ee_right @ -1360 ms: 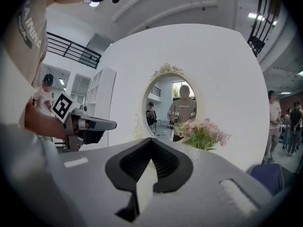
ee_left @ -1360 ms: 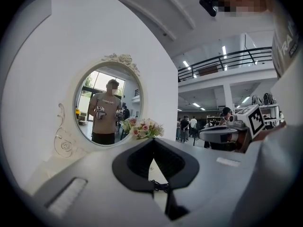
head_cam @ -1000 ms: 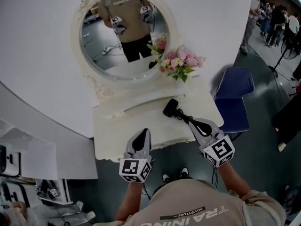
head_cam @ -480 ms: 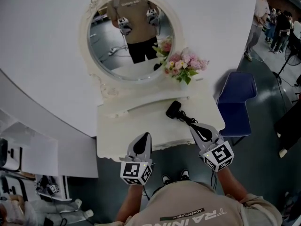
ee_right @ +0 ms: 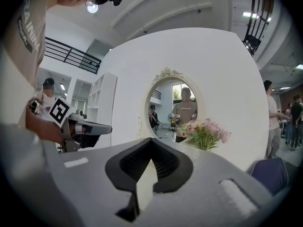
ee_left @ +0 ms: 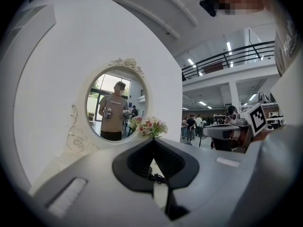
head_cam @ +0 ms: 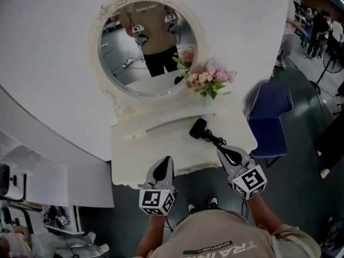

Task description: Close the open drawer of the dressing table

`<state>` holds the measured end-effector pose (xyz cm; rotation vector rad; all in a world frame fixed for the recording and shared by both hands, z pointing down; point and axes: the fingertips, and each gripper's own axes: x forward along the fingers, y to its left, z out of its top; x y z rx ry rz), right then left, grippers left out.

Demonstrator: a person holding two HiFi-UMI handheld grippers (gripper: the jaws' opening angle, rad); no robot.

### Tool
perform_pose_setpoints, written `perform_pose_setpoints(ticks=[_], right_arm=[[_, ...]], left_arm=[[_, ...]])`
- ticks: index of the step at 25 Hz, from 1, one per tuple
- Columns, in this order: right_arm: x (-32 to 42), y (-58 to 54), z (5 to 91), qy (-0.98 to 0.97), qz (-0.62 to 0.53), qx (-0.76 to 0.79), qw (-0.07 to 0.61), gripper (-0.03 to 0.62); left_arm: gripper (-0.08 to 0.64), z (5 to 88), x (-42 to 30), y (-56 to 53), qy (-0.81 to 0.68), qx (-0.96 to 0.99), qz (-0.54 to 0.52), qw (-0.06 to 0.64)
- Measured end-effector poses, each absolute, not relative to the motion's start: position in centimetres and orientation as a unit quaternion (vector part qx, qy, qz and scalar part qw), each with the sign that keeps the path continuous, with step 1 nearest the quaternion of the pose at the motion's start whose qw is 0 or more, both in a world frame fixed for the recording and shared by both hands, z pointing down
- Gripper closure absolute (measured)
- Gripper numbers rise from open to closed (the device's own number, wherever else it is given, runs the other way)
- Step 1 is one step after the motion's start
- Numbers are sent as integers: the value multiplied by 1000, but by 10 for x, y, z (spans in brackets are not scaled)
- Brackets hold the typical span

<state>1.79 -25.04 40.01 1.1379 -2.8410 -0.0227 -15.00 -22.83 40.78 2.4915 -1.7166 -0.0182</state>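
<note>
The white dressing table (head_cam: 140,152) stands against a curved white wall, with an oval mirror (head_cam: 146,47) above it. From above, no open drawer front shows; the table's front edge runs just under both grippers. My left gripper (head_cam: 167,158) hangs over the front edge at the middle, shut and holding nothing. My right gripper (head_cam: 219,150) is over the front right corner, also shut and holding nothing. In the left gripper view the left gripper (ee_left: 152,142) points at the mirror (ee_left: 116,103). The right gripper (ee_right: 151,142) points at the mirror (ee_right: 173,110) too.
A pink flower bunch (head_cam: 207,77) stands at the back right of the table top. A black device with a cord (head_cam: 199,127) lies right of middle. A blue chair (head_cam: 269,117) stands to the table's right. People stand far right. My shoes (head_cam: 200,203) are below the table front.
Both grippers have drawn back slightly toward me, from over the table top to its front edge. The head camera has shifted a little. Both stay shut.
</note>
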Motion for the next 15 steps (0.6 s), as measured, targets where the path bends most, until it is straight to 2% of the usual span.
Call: perform_pose_setpoints(ticks=[15], right_arm=[[18,-256,402,-924,-9,379,54,589]], left_arm=[[543,413,-147,-232,-564,823,-16,70]])
